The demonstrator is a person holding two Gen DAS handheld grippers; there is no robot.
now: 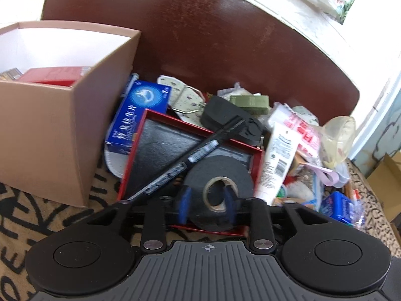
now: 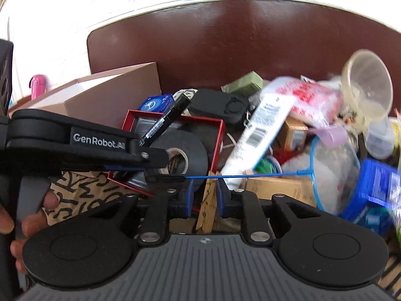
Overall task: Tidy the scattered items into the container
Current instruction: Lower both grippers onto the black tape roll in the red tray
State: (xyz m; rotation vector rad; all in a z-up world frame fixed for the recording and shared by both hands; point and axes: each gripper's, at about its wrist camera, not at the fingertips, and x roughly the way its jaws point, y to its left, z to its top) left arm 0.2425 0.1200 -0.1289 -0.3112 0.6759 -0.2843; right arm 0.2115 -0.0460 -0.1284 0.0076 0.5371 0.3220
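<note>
Left gripper [image 1: 207,205]: blue pads clamped on the wall of a black tape roll [image 1: 218,188], one pad outside the roll, one inside its core. The roll sits in a shallow red tray [image 1: 140,135] with a black liner, on a patterned cloth [image 1: 50,213]. A black marker [image 1: 190,155] lies diagonally across the tray, touching the roll's upper left edge. Right gripper [image 2: 204,200]: pads clenched on a wooden clothespin [image 2: 208,208], held roughly upright. In the right wrist view the left gripper [image 2: 160,161] reaches in from the left onto the same roll. Just right of the tray: a white tube [image 1: 278,165] tilted against the pile, a blue packet [image 1: 338,205] and a blue-rimmed net [image 2: 335,173]. Left of the tray: a blue box [image 1: 137,118], then the cardboard box [image 1: 62,130], open-topped, with a red carton [image 1: 52,76] inside. Farther back: a black case [image 1: 225,115], an olive box [image 1: 250,102], a clear plastic cup [image 1: 338,135], and a dark brown headboard [image 1: 200,37].
</note>
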